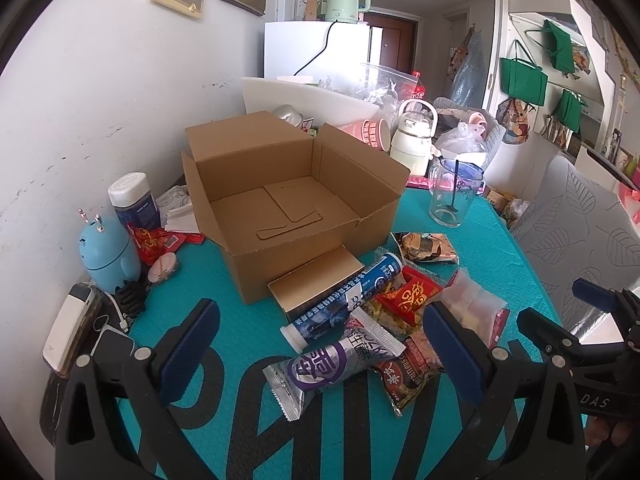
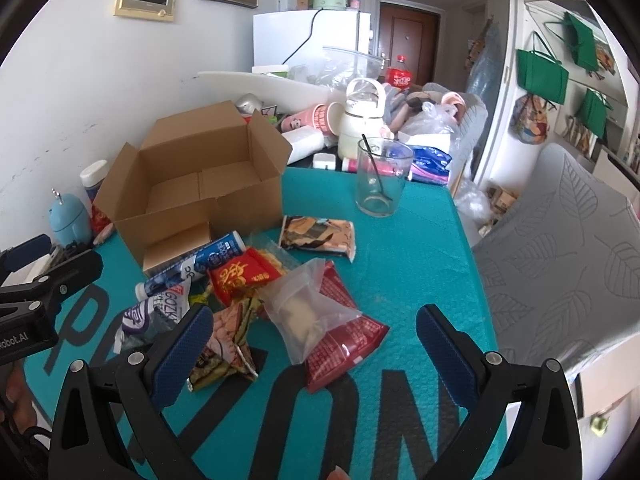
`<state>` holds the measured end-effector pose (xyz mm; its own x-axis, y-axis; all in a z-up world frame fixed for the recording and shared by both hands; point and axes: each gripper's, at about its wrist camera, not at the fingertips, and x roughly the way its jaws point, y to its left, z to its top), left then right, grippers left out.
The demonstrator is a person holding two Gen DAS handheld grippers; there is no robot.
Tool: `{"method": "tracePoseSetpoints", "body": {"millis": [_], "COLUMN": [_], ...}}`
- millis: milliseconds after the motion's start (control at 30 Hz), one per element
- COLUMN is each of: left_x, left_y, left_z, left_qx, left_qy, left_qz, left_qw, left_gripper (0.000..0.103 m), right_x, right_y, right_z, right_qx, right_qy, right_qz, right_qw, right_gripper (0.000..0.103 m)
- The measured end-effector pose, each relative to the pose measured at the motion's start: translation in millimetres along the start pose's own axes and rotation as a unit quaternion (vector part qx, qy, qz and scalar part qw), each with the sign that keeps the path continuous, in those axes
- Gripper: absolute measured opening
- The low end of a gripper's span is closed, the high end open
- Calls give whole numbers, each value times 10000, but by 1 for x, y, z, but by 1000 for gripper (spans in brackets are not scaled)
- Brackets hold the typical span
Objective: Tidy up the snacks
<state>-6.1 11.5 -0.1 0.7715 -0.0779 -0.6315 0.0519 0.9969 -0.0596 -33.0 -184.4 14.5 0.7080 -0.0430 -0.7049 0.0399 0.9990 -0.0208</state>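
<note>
An open, empty cardboard box [image 1: 288, 208] [image 2: 192, 192] stands on the teal mat. In front of it lies a heap of snacks: a blue tube [image 1: 344, 300] [image 2: 192, 264], a silver-purple packet [image 1: 332, 364] [image 2: 156, 312], a red packet [image 1: 412, 296] [image 2: 244, 276], a clear bag [image 2: 308, 312] [image 1: 472, 300] over a dark red packet [image 2: 344, 336], and a brown-orange packet [image 1: 428, 248] [image 2: 320, 236] farther back. My left gripper [image 1: 324, 344] hovers open over the silver-purple packet. My right gripper [image 2: 316, 348] is open above the clear bag, holding nothing.
A glass cup with a spoon [image 1: 452, 192] [image 2: 380, 176] stands right of the box. A blue gadget [image 1: 108, 248], a jar [image 1: 132, 200] and phones [image 1: 72, 324] line the left wall. Clutter and a white kettle-jug [image 2: 360, 120] fill the back. A grey leaf-patterned chair [image 2: 560, 252] borders the right edge.
</note>
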Motion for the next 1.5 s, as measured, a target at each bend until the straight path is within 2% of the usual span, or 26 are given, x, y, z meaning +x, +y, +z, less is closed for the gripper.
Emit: {"method": "tracePoseSetpoints", "body": {"millis": [333,867,1067,1233,1333,1500], "left_x": [-4,-9,-6,3,8,19], "left_y": [5,20,34,44,46,51], "left_z": [-3,-16,-27,-37,-43,-51], "left_qx": [-26,8,-125,-222,-209,-273], "left_qy": [4,11,10,159,227,411], "left_qz": [-129,-204,-232,-317,-287,-343], "left_qw": [9999,9998,9997,9991,9991,9982], "left_gripper": [103,103,103,103,103,103], "right_x": [-10,-12,-6,8,25,45], "right_y": [4,16,29,40,45,53], "right_z": [-6,-26,-38,-47,-53,-58], "right_qx": [37,147,72,41,56,-113], "right_qy": [-21,11,-4,77,182,231], "right_qz": [-78,154,345,661,932,1087], "right_qw": [10000,9998,9994,9978,9955,9937], "right_gripper": [103,103,103,103,98,95]}}
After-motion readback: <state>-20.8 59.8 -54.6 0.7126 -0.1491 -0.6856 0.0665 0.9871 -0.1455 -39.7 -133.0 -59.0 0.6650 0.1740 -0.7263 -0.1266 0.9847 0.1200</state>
